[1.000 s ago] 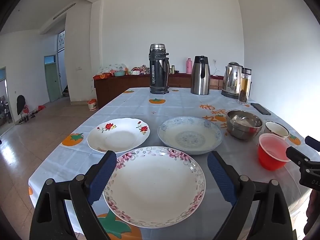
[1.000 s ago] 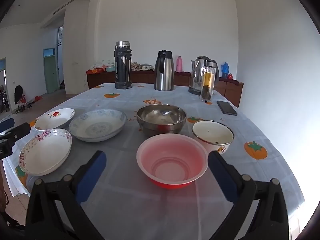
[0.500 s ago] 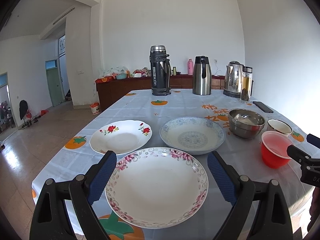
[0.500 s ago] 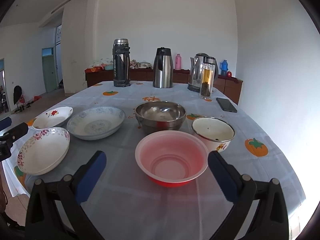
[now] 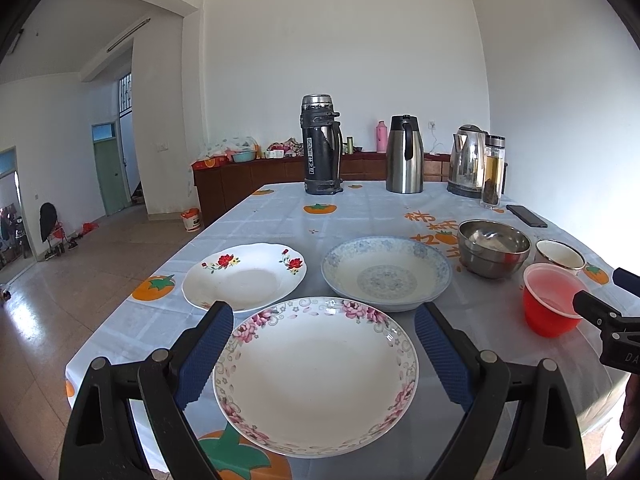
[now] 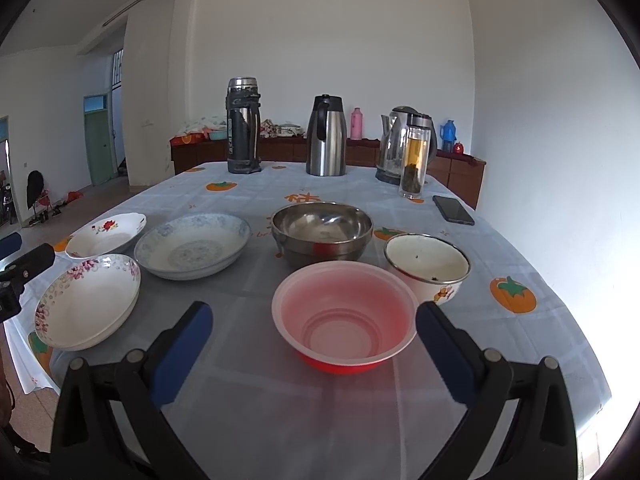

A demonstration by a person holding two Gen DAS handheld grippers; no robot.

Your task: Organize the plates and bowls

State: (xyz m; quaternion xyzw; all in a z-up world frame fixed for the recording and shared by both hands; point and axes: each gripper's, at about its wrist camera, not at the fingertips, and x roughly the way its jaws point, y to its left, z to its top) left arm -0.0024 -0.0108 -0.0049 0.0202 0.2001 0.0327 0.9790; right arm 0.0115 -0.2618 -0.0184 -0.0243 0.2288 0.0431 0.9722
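A pink-flowered plate [image 5: 316, 372] lies at the table's near edge, between the fingers of my open left gripper [image 5: 320, 324]. Behind it lie a red-rose plate [image 5: 244, 276] and a blue-patterned plate [image 5: 386, 274]. In the right wrist view a red plastic bowl [image 6: 344, 320] sits between the fingers of my open right gripper [image 6: 312, 322]. A steel bowl [image 6: 322, 230] and a white enamel bowl [image 6: 427, 266] stand behind it. Neither gripper touches anything.
At the far end of the table [image 6: 248, 392] stand a black thermos [image 6: 243, 126], a steel jug [image 6: 326, 136], a kettle [image 6: 394, 144] and a glass tea bottle [image 6: 416, 162]. A phone [image 6: 453, 210] lies on the right. A sideboard [image 5: 256, 180] runs along the back wall.
Both grippers have tilted or lifted slightly, so the table objects sit a little lower in view. Nothing on the table has moved and both jaws stay open.
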